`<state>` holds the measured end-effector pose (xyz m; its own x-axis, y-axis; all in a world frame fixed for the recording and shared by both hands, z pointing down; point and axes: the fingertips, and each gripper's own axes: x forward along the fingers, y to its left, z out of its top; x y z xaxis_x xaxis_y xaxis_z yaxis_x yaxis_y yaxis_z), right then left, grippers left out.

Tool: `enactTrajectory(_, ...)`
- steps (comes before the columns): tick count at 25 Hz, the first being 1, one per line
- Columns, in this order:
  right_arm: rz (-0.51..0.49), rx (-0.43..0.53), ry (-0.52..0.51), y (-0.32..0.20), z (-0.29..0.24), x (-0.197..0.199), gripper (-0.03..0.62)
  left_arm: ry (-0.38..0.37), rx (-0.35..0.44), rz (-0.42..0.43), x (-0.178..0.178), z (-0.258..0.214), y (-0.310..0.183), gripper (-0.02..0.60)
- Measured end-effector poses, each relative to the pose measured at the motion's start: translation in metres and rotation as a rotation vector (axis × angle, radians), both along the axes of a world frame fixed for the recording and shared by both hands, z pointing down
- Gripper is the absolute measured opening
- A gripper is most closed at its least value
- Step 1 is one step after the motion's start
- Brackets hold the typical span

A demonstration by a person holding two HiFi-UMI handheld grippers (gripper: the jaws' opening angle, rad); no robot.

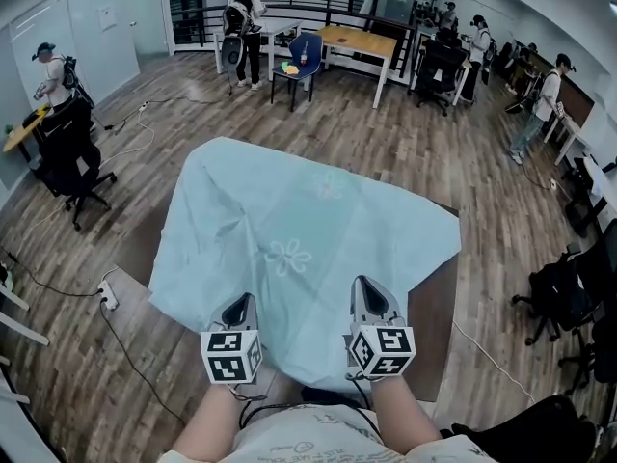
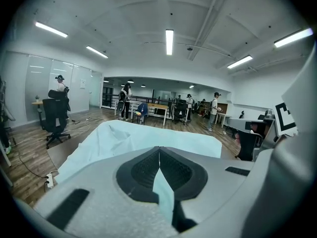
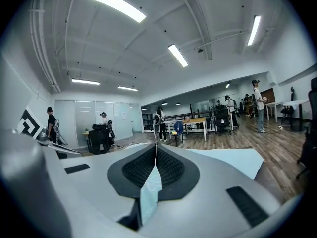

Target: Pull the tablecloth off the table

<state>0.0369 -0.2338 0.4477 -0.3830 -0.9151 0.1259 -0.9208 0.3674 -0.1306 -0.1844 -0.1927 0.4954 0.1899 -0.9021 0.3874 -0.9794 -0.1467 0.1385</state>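
Note:
A pale blue tablecloth with faint flower prints lies skewed over the brown table, its near edge drawn toward me and the table's right side bared. My left gripper is shut on the tablecloth's near edge. My right gripper is shut on the same edge further right. In the left gripper view a strip of tablecloth is pinched between the dark pads. The right gripper view shows a strip of tablecloth clamped between its pads, with the tablecloth spreading beyond.
A black office chair stands at the left, another at the right. A power strip with cables lies on the wooden floor at the left. Several people stand at desks along the far side.

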Motion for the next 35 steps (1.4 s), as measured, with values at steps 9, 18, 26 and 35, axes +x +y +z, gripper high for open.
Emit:
enactTrajectory(9, -0.041, -0.042, 0.089, -0.081, 0.026, 0.015, 0.015, -0.022, -0.108, -0.059, 0.006, 0.034, -0.066, 0.012)
enactTrajectory(18, -0.041, -0.113, 0.104, -0.15, 0.063, 0.036, 0.015, -0.053, -0.174, -0.153, -0.016, 0.064, -0.116, 0.014)
enactTrajectory(26, 0.016, -0.188, 0.126, -0.17, 0.098, 0.043, 0.017, -0.047, -0.269, -0.11, -0.039, 0.111, -0.149, 0.136)
enactTrajectory(35, 0.158, -0.265, 0.256, -0.223, 0.138, 0.116, 0.183, -0.09, -0.342, -0.09, -0.065, 0.155, -0.19, 0.276)
